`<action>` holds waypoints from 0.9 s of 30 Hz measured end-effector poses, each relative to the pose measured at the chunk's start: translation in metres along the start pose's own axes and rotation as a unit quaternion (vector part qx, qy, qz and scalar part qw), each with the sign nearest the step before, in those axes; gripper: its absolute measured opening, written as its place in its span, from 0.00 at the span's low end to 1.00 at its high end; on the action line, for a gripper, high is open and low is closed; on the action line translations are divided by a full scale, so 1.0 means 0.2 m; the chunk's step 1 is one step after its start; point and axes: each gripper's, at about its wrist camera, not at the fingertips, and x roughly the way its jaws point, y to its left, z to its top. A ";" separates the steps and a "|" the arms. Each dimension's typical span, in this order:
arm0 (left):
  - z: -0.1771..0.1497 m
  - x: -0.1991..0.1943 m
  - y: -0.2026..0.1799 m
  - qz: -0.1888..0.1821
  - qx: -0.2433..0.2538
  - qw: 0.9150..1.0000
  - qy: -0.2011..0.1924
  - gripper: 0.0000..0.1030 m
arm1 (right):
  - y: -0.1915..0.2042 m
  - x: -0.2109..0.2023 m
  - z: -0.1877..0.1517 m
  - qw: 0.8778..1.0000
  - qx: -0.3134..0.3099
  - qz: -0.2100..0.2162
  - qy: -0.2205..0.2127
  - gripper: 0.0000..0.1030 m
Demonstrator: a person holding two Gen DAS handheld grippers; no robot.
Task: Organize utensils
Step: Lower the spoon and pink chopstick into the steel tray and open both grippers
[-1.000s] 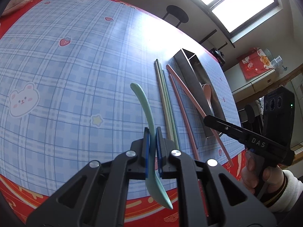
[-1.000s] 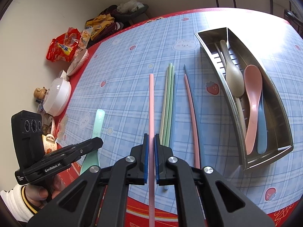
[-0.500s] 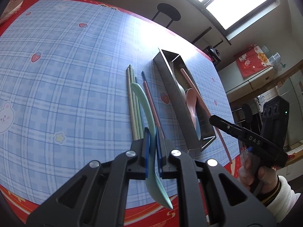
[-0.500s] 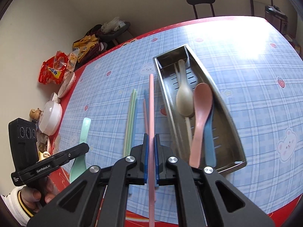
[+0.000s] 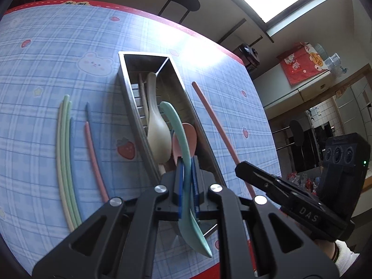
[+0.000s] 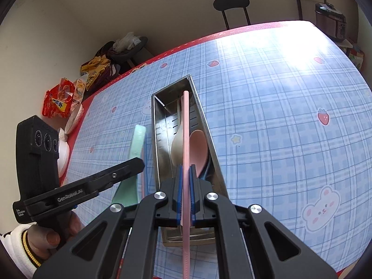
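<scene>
Utensils: sitting on blue plaid tablecloth point(image 5: 58, 53) with red border, stool point(image 5: 183, 0) and window beyond. Steel tray point(image 5: 126, 93) holding beige spoon point(image 5: 157, 137) and pink spoon point(image 6: 198, 147). Left gripper point(image 5: 186, 181) clenching mint spoon point(image 5: 179, 134), hovering over tray. Right gripper point(image 6: 184, 186) clamping pink chopstick point(image 6: 186, 125), pointing along tray. Green chopsticks point(image 5: 64, 153) lying left of tray, well apart.

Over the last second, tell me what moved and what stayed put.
Both hand-held grippers swung over the steel tray: the left hand-held gripper carried the mint spoon there, the right hand-held gripper the pink chopstick. Both grips unchanged. The chopsticks on the cloth and the spoons in the tray stayed.
</scene>
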 end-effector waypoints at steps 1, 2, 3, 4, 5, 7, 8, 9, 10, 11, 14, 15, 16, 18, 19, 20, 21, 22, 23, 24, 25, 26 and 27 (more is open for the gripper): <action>0.01 0.04 -0.01 0.002 -0.002 1.000 0.004 0.11 | -0.01 0.00 0.00 1.000 -0.002 0.000 0.001 0.06; 0.02 0.07 -0.02 0.002 -0.005 1.000 0.007 0.11 | -0.01 0.00 0.01 1.000 -0.004 0.000 0.002 0.06; 0.03 0.11 -0.02 0.004 -0.008 1.000 0.010 0.11 | -0.02 0.01 0.01 1.000 -0.005 0.001 0.004 0.06; 0.04 0.13 -0.02 0.007 -0.011 1.000 0.012 0.11 | -0.02 0.02 0.02 1.000 -0.006 0.001 0.005 0.06; 0.05 0.16 -0.02 0.009 -0.015 1.000 0.015 0.11 | -0.02 0.02 0.03 1.000 -0.008 0.001 0.007 0.06; 0.07 0.21 -0.01 0.014 -0.017 1.000 0.021 0.11 | -0.03 0.04 0.04 1.000 -0.010 0.000 0.011 0.06; 0.07 0.23 -0.01 0.016 -0.017 0.999 0.024 0.11 | -0.03 0.05 0.04 1.000 -0.011 0.000 0.013 0.06; 0.07 0.25 -0.01 0.017 -0.017 0.999 0.027 0.11 | -0.03 0.07 0.04 1.000 -0.012 -0.002 0.015 0.06; 0.08 0.26 -0.01 0.018 -0.015 0.999 0.029 0.11 | -0.03 0.08 0.05 1.000 -0.012 -0.003 0.018 0.06; 0.08 0.28 -0.01 0.020 -0.015 0.999 0.030 0.11 | -0.03 0.09 0.05 1.000 -0.011 -0.004 0.020 0.06; 0.10 0.29 -0.03 0.021 -0.009 0.999 0.032 0.11 | -0.03 0.13 0.06 1.000 -0.010 -0.006 0.027 0.06; 0.11 0.29 -0.03 0.021 -0.007 0.999 0.031 0.13 | -0.03 0.15 0.07 1.000 -0.010 -0.007 0.028 0.06; 0.12 0.29 -0.03 0.021 -0.006 0.999 0.030 0.16 | -0.03 0.17 0.07 0.999 -0.011 -0.009 0.030 0.06; 0.13 0.27 -0.02 0.019 -0.003 0.999 0.028 0.19 | -0.02 0.20 0.09 0.999 -0.013 -0.013 0.032 0.06; 0.14 0.26 -0.02 0.020 -0.002 1.000 0.024 0.19 | -0.02 0.21 0.09 0.999 -0.016 -0.014 0.031 0.06; 0.14 0.24 -0.02 0.019 -0.001 1.000 0.020 0.19 | -0.02 0.22 0.10 0.999 -0.020 -0.018 0.030 0.06; 0.15 0.22 -0.02 0.019 0.000 1.000 0.015 0.19 | 0.00 0.24 0.10 0.999 -0.027 -0.022 0.030 0.06; 0.15 0.19 -0.01 0.020 0.001 1.000 0.010 0.19 | 0.01 0.25 0.11 0.998 -0.036 -0.027 0.032 0.06; 0.15 0.17 -0.01 0.022 0.003 1.000 0.005 0.19 | 0.02 0.26 0.11 0.998 -0.044 -0.031 0.035 0.06; 0.16 0.14 -0.01 0.024 0.005 1.000 0.000 0.19 | 0.04 0.27 0.11 0.997 -0.051 -0.036 0.038 0.06; 0.16 0.12 0.00 0.027 0.007 1.000 -0.005 0.20 | 0.04 0.28 0.12 0.997 -0.055 -0.038 0.039 0.07; 0.17 0.09 0.01 0.030 0.008 0.999 -0.010 0.20 | 0.05 0.28 0.12 0.997 -0.056 -0.037 0.039 0.08; 0.17 0.06 0.03 0.031 0.007 0.999 -0.015 0.20 | 0.05 0.27 0.12 0.997 -0.056 -0.033 0.040 0.11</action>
